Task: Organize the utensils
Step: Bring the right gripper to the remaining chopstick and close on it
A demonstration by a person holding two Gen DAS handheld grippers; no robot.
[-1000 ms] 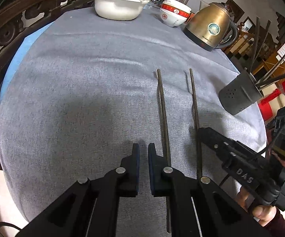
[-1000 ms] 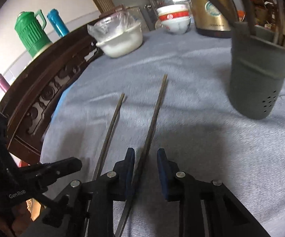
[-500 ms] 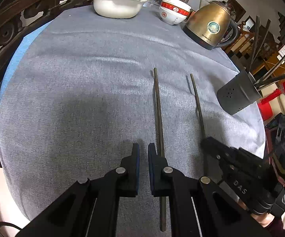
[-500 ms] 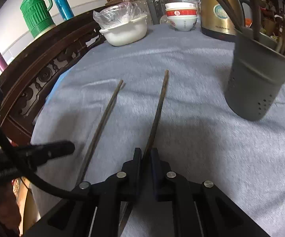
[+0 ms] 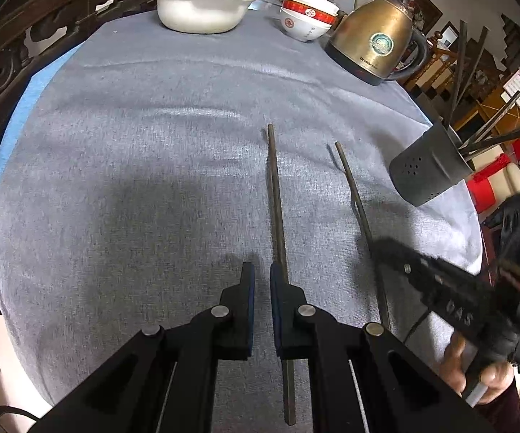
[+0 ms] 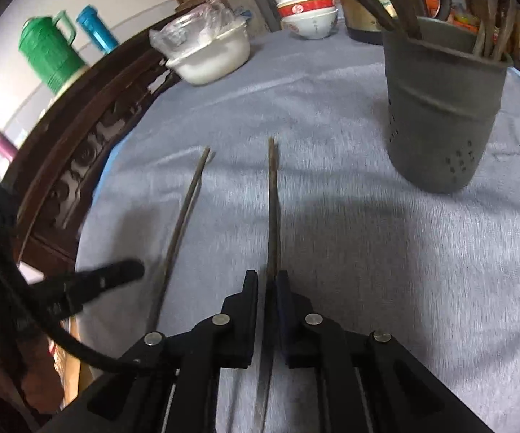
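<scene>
Two dark chopsticks lie lengthwise on the grey tablecloth (image 5: 151,180). My right gripper (image 6: 267,278) has the right-hand chopstick (image 6: 272,198) between its pads, its jaws easing open a little while still pinching it. In the left wrist view that chopstick (image 5: 353,187) runs into the right gripper (image 5: 380,247), its far tip casting a shadow. My left gripper (image 5: 261,270) is shut with nothing between its pads. The other chopstick (image 5: 276,198) lies just right of it, passing under the right finger. A dark grey holder (image 6: 440,115) with several utensils stands to the right.
At the far side of the table stand a white bowl (image 5: 198,11) with a plastic bag, stacked red-and-white bowls (image 5: 307,18) and a brass kettle (image 5: 375,47). A carved wooden chair back (image 6: 79,151) curves along the left edge. A green jug (image 6: 51,54) stands beyond it.
My right gripper, open around the right-hand chopstick a second ago, has closed on it, and the chopstick has shifted slightly. The left gripper and the other chopstick have stayed put.
</scene>
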